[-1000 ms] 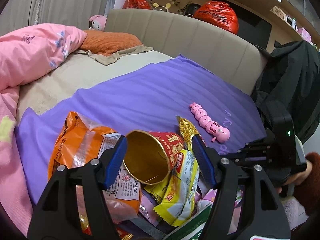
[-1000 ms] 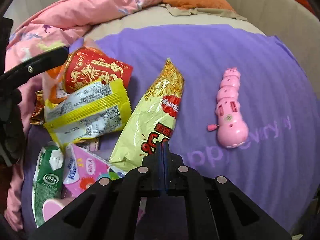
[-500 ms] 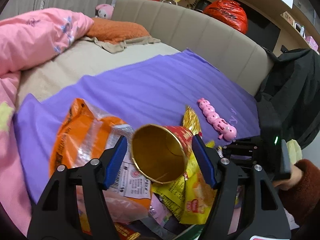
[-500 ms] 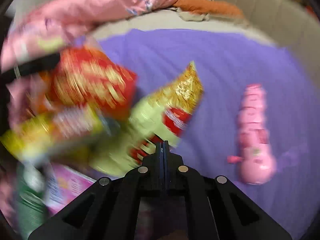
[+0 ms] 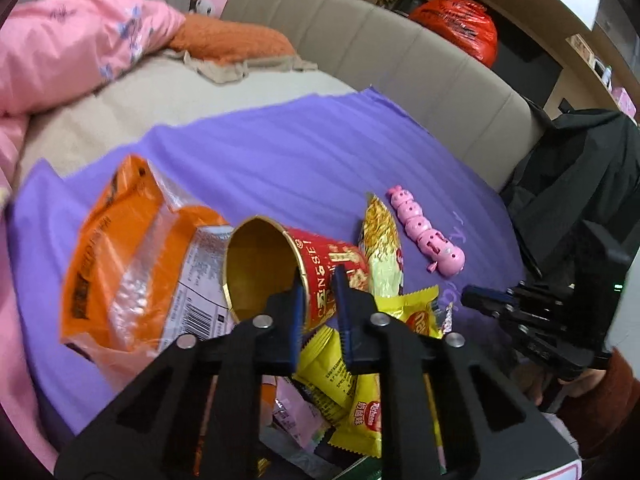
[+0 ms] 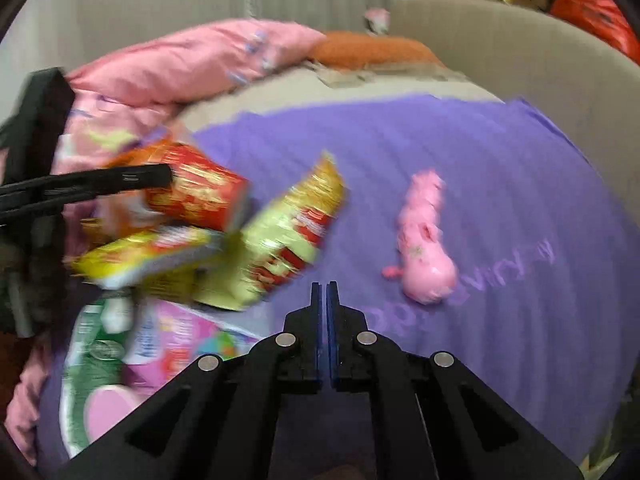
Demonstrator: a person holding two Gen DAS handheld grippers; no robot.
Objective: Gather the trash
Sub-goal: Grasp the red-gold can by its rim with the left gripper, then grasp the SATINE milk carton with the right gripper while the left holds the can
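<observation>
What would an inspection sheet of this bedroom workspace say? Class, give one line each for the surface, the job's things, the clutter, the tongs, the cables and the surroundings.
Surface: purple sheet spread over a bed.
Job's things: red paper cup on its side, mouth toward the left camera; orange bag beside it; gold snack packet; yellow wrappers heaped below.
Clutter: pink caterpillar toy lying apart from the heap.
Tongs: left tongs closing, the cup's rim wall between the pads; right tongs shut, holding nothing.
Cables: nothing seen.
Surroundings: pink quilt, orange pillow, beige headboard, red bags behind it, black coat.
</observation>
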